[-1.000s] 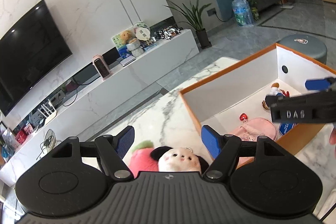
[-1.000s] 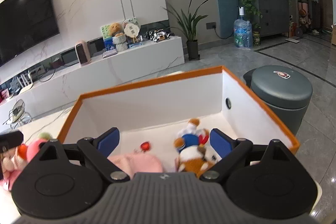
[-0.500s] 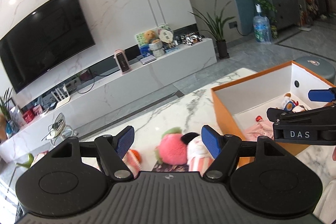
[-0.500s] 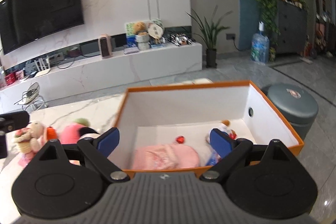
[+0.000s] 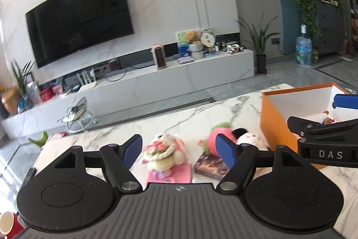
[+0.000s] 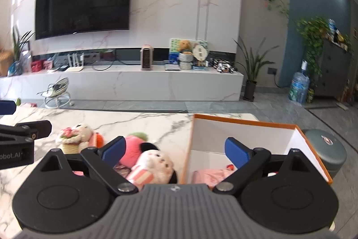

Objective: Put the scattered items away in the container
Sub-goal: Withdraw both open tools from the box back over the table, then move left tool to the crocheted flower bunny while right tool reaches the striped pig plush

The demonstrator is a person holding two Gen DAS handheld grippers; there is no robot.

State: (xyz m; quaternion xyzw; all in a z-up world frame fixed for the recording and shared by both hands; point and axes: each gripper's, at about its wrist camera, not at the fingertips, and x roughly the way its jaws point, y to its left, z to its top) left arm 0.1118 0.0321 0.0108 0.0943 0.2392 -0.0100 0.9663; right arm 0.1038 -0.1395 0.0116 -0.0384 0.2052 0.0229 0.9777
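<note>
Left gripper (image 5: 179,149) fingers spread wide, nothing between, hovering over near-left toys on marble table (image 5: 174,113)
Rabbit plush with flower bouquet (image 5: 164,150) directly ahead, lying partly on pink booklet (image 5: 179,173); best first target: descend straight, close on soft body, not on booklet
Further right: pink peach plush (image 5: 217,134), white panda-like plush (image 6: 156,165), touching each other, just beside orange box (image 6: 246,124)
Right gripper (image 6: 174,149) also released, empty, straddling box's left wall; keep clear of rim
</note>
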